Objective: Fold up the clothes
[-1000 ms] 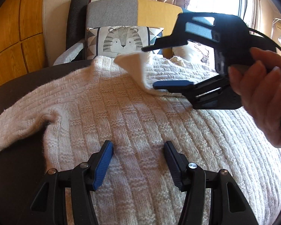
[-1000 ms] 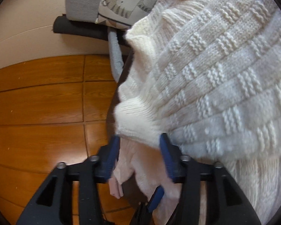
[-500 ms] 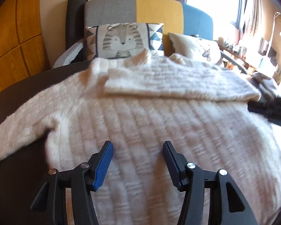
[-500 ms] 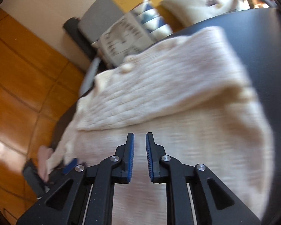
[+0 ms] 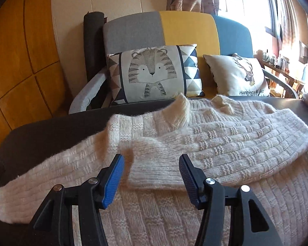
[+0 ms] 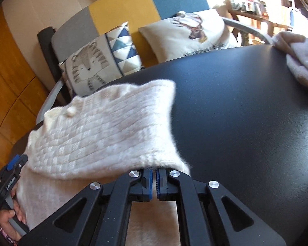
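The cream knit sweater (image 5: 195, 184) is lying across the dark table (image 6: 246, 102), one sleeve folded over its body. The left gripper (image 5: 151, 176) is hovering with jaws apart above the sleeve cuff. The right gripper (image 6: 154, 181) is sitting with jaws together at the sweater's edge.

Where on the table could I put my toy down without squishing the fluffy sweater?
The biggest bare patch is the dark table, between the cream sweater and the small pale cloth at the far corner. A narrower bare strip runs behind the sweater, along the sofa-side table edge. The middle is all sweater.
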Demonstrator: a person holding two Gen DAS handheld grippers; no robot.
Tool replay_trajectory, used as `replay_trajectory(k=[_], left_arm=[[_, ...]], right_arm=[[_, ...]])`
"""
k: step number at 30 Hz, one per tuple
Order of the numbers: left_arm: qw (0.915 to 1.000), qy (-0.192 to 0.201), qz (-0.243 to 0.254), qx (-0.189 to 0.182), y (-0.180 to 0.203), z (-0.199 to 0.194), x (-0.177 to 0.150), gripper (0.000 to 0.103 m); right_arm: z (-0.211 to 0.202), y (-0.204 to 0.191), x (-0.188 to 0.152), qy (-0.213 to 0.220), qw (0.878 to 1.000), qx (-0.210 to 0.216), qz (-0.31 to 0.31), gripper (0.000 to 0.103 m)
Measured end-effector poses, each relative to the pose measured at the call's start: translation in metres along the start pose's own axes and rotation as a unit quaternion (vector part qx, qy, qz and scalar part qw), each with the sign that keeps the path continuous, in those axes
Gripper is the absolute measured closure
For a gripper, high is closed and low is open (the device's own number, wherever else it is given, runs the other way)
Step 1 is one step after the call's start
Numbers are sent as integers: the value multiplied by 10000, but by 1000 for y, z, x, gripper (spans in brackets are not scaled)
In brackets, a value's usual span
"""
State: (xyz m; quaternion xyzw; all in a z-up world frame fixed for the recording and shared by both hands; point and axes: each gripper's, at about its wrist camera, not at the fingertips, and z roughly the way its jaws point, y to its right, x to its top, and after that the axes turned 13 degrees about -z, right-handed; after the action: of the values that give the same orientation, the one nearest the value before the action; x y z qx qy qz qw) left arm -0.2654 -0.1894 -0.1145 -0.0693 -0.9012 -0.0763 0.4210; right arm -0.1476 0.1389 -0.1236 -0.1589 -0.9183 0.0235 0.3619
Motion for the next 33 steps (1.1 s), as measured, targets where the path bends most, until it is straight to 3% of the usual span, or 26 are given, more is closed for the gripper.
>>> replay_trajectory(k=[6, 9, 12, 15, 18, 21, 26, 30, 33], left_arm=[[9986, -408, 314, -134, 9, 16, -8, 46], [9984, -466, 257, -194, 7, 19, -8, 45], [9976, -565, -130, -373, -7, 22, -6, 36], [9939, -740, -475, -659, -20, 29, -4, 34], [9949, -702, -409, -605, -17, 29, -6, 33], [9958, -669, -328, -536, -13, 28, -7, 33], [9959, -667, -321, -524, -13, 27, -6, 33], [9962, -657, -299, -497, -13, 27, -7, 33], [9958, -676, -336, -525, -14, 28, -6, 32]], right_arm=[[-1, 35, -14, 188, 9954, -309, 884, 103], [-1, 41, -16, 190, 9947, -141, 998, 103], [-1, 57, -20, 250, 9899, 141, 1385, 103], [-6, 69, -26, 246, 9863, 553, 1536, 103], [-19, 67, -32, 132, 9881, 885, 1255, 102], [-40, 57, -35, -32, 9961, 516, 709, 101], [-71, 36, -17, 560, 9979, 288, 140, 101], [-39, 19, 2, 241, 9988, 346, -262, 101], [-7, 23, -3, -193, 9978, -77, -633, 103]])
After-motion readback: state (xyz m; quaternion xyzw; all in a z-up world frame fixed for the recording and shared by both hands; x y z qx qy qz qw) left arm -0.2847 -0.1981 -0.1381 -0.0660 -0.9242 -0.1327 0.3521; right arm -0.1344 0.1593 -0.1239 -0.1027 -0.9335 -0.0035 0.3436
